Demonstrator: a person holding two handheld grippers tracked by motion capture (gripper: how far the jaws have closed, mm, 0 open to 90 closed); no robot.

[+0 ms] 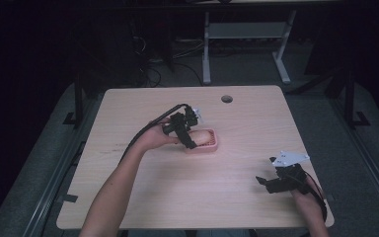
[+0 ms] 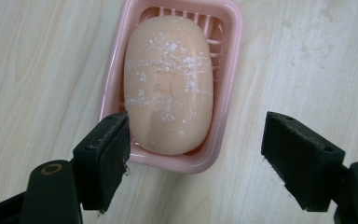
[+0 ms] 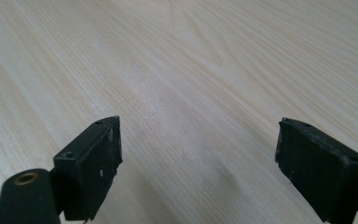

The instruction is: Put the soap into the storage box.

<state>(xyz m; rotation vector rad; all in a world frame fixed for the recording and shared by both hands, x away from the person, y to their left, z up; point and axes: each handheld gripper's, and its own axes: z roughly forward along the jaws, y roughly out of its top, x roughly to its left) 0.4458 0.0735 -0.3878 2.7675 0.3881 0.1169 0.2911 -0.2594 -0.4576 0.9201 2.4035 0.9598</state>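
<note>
Left gripper: positioned directly over the near end of a pink soap dish, jaws spread wide and holding nothing. In the left gripper view, one jaw sits just beside the dish's near corner and close to the soap; the other stands well clear over bare wood.

Bar of soap: oval, peach-coloured, lying lengthwise in the slotted dish, which sits near the middle of the table, somewhat toward the far edge. White scuffing and dried residue mark its top face.

Handling assessment: the bar is judged rigid, moderately heavy for its bulk, and prone to slipping on its rounded flanks, more so if damp. The dried residue suggests it is currently dry. Best purchase appears to be across the narrow width at mid-length, where the sides run closest to parallel. The dish looks light and may lift or slide with it.

Right gripper: near the table's front right corner, jaws wide apart, empty, over bare wood.
</note>
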